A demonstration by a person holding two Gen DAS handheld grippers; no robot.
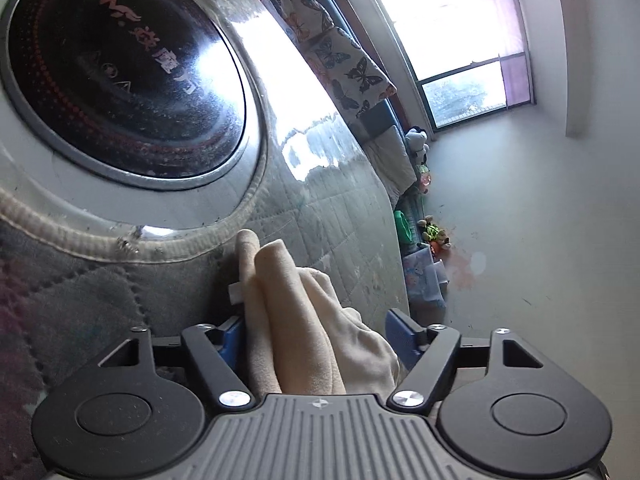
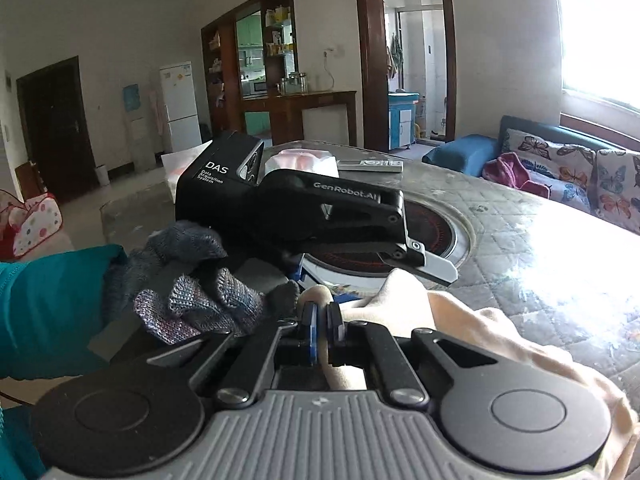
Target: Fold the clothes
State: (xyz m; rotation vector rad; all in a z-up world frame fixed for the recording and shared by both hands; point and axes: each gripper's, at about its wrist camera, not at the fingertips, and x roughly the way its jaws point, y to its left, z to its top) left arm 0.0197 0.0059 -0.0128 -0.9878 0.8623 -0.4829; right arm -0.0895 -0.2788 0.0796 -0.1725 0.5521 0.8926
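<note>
A cream cloth [image 1: 304,320] lies bunched on the quilted table [image 1: 344,216]. It runs up between the wide-set jaws of my left gripper [image 1: 316,304]. The cloth leans on the left blue pad [image 1: 234,338], and a thin gap shows beside the right pad [image 1: 400,332]. In the right wrist view, my right gripper [image 2: 321,320] is shut on a thin fold of the same cloth [image 2: 472,324]. Just beyond it, a gloved hand [image 2: 192,280] holds the left gripper [image 2: 436,270], whose white fingertip hovers over the cloth.
A round black cooktop [image 1: 120,76] is set into the table close ahead of the cloth. A remote [image 2: 370,165] and a white container [image 2: 300,162] sit at the far edge. A sofa with butterfly cushions [image 2: 560,160] stands beyond the table.
</note>
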